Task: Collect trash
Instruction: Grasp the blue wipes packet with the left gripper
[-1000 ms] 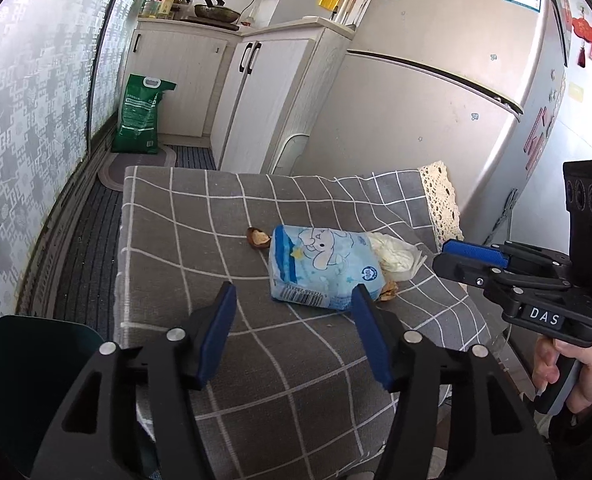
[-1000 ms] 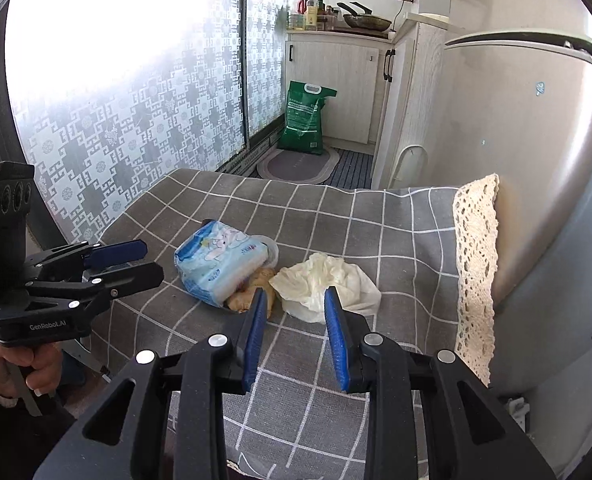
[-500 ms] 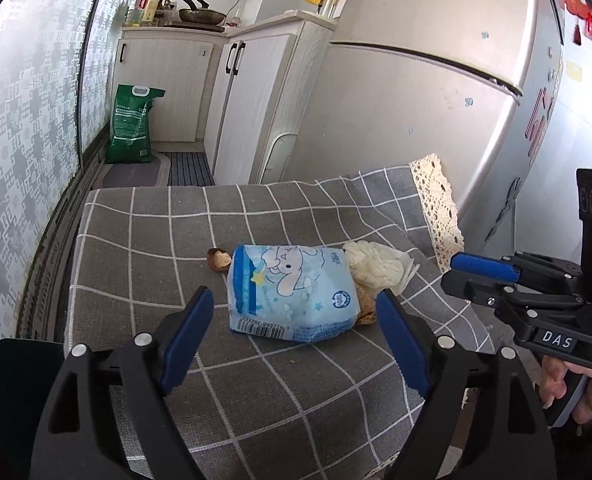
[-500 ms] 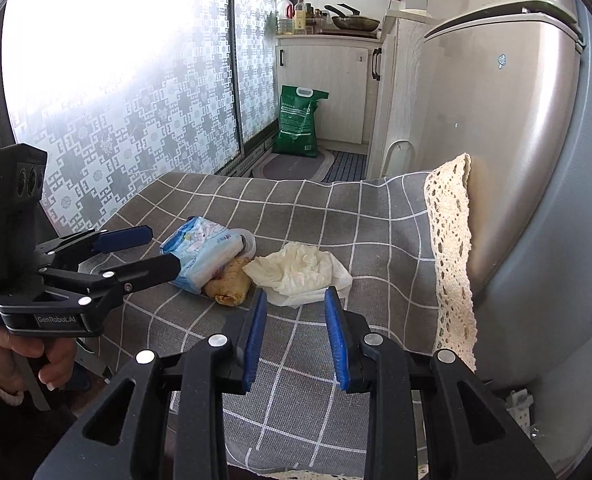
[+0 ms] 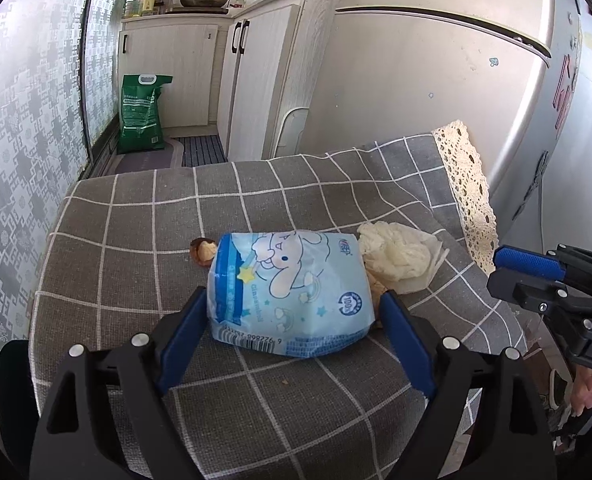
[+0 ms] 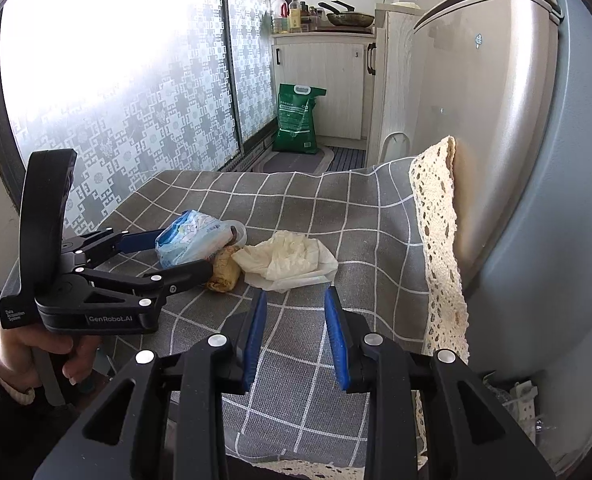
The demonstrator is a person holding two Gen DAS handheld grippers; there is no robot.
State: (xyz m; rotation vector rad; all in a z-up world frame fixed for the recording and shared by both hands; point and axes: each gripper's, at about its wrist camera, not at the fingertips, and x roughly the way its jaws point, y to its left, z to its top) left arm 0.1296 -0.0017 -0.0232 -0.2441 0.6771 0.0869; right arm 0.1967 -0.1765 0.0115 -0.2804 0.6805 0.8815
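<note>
A light-blue tissue pack (image 5: 292, 292) with a cartoon rabbit lies on the grey checked tablecloth (image 5: 136, 220); it also shows in the right wrist view (image 6: 190, 236). My left gripper (image 5: 294, 308) is open wide, its jaws on either side of the pack's near end, not closed on it. A crumpled white wrapper (image 5: 399, 256) (image 6: 292, 260) lies to the pack's right. A brown food scrap (image 6: 224, 270) sits between them. A small nut shell (image 5: 203, 250) lies at the pack's far left. My right gripper (image 6: 296, 320) is open and empty, just short of the wrapper.
A silver fridge (image 5: 435, 100) stands right behind the table, with a lace cloth edge (image 6: 439, 240) against it. White cabinets (image 5: 264, 80) and a green bag (image 5: 142, 114) stand on the floor beyond. A patterned window (image 6: 116, 100) runs along the left.
My left gripper moved forward and opened wider, so its jaws now flank the tissue pack. My right gripper moved slightly nearer the wrapper.
</note>
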